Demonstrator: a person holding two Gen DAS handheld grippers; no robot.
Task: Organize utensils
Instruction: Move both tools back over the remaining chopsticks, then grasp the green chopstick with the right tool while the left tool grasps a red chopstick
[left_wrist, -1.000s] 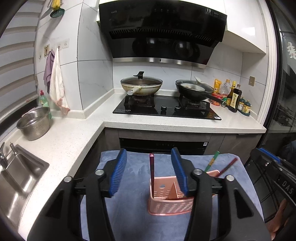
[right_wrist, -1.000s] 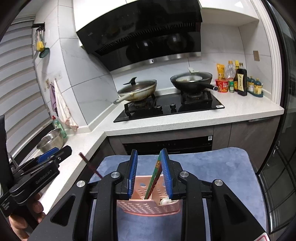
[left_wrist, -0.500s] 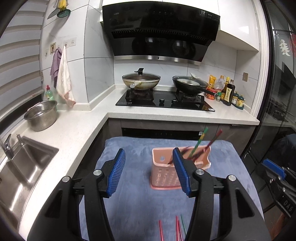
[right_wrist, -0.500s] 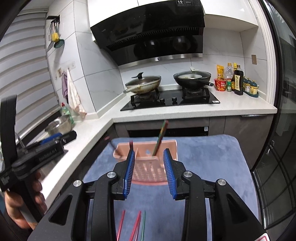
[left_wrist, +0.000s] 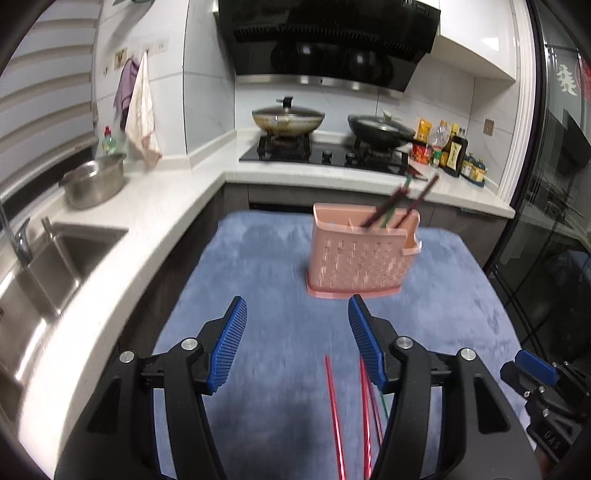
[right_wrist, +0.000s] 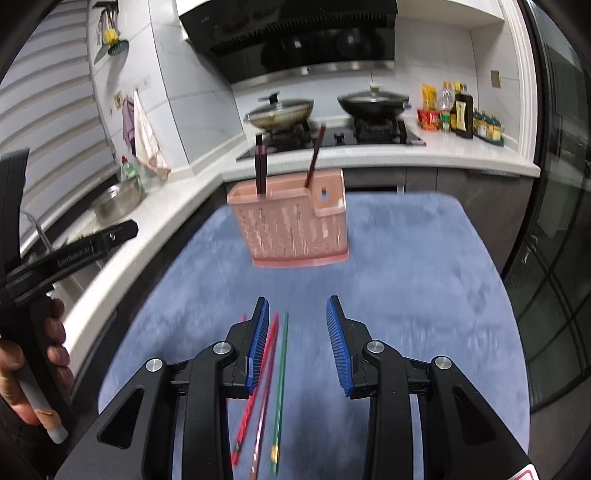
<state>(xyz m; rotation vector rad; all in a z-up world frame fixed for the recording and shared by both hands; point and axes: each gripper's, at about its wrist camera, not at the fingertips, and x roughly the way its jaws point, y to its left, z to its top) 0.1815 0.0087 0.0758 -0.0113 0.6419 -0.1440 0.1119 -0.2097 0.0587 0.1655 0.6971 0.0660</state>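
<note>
A pink slotted utensil holder (left_wrist: 364, 254) (right_wrist: 295, 229) stands on the blue mat (left_wrist: 258, 280), with dark chopsticks (left_wrist: 391, 203) (right_wrist: 260, 166) leaning in it. Loose red chopsticks (left_wrist: 334, 413) (right_wrist: 258, 387) and a green chopstick (right_wrist: 281, 369) lie on the mat nearer to me. My left gripper (left_wrist: 296, 306) hovers short of the holder, its jaws opening with nothing between them. My right gripper (right_wrist: 297, 301) is open above the loose chopsticks, which run under its left finger; it grips nothing.
A sink (left_wrist: 55, 258) and a steel pot (left_wrist: 94, 179) are on the white counter at the left. The stove carries two woks (left_wrist: 288, 120), with bottles (left_wrist: 454, 151) to its right. A dark glass door (left_wrist: 554, 221) bounds the right side. A hand (right_wrist: 33, 369) holds the left gripper.
Both grippers drew back and down from the pink holder, leaving chopsticks standing in it. The loose chopsticks on the mat came into view under the fingers. Both sets of jaws stand wider.
</note>
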